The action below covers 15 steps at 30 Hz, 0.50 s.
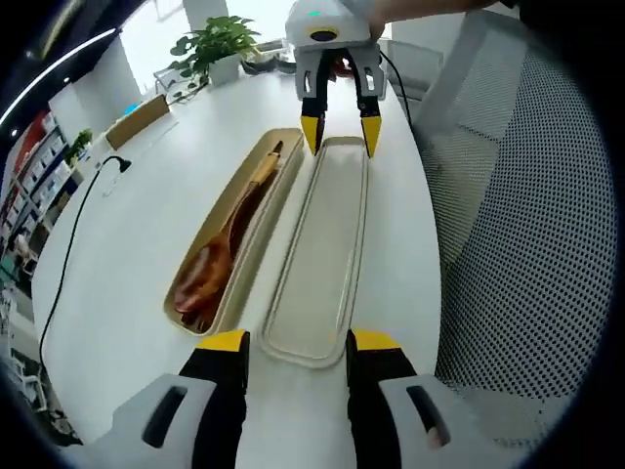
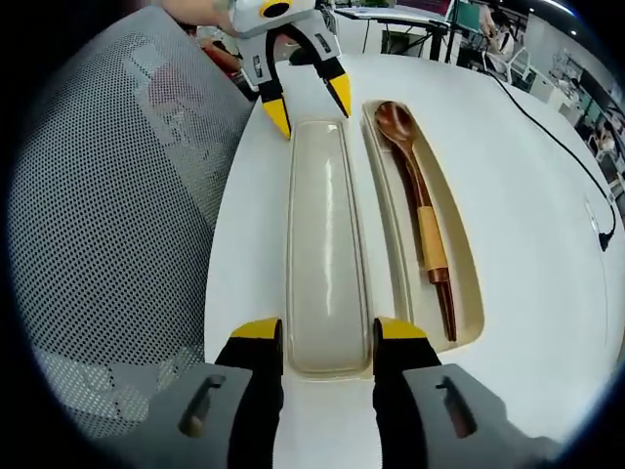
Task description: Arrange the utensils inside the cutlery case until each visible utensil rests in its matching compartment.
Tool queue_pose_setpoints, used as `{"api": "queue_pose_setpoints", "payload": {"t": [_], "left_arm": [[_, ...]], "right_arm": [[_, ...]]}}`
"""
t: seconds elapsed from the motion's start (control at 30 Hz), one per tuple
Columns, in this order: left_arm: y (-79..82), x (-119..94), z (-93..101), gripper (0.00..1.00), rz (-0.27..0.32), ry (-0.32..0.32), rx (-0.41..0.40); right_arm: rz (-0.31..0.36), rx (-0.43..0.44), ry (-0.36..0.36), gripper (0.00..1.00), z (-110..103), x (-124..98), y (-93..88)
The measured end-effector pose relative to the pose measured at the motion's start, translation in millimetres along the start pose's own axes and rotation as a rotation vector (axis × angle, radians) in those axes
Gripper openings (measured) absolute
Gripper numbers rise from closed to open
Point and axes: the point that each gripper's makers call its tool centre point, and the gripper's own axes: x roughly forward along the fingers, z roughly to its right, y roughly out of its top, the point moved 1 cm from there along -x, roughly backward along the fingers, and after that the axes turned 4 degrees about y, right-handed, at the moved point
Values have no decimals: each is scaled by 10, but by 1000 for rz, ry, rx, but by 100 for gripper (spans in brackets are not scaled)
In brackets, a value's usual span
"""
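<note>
A beige cutlery case base (image 1: 256, 166) (image 2: 469, 283) lies open on the white table, holding a wooden spoon (image 1: 217, 256) (image 2: 410, 166) with a tan-wrapped handle; darker stick ends poke out past the handle. Its lid (image 1: 322, 244) (image 2: 327, 225) lies flat beside the base. My left gripper (image 1: 298, 344) (image 2: 305, 103) is open, its yellow tips flanking one end of the lid. At the opposite end, my right gripper (image 2: 329, 332) (image 1: 340, 132) is open too and flanks the lid there. Nothing is held.
A grey mesh chair (image 1: 508, 195) (image 2: 117, 195) stands close against the table edge on the lid's side. A black cable (image 1: 73, 244) (image 2: 562, 142) runs over the table beyond the case. A potted plant (image 1: 210, 49) stands at the far end.
</note>
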Motion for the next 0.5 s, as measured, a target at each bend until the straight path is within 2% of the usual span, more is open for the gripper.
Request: {"api": "queue_pose_setpoints", "payload": {"t": [0.1, 0.23, 0.5], "left_arm": [[12, 4, 5, 39, 3, 1, 18], [23, 4, 11, 37, -3, 8, 93], [41, 6, 5, 35, 4, 5, 142]], "right_arm": [[0, 10, 12, 33, 2, -5, 6], [4, 34, 35, 33, 11, -14, 14], [19, 82, 100, 33, 20, -35, 18]]}}
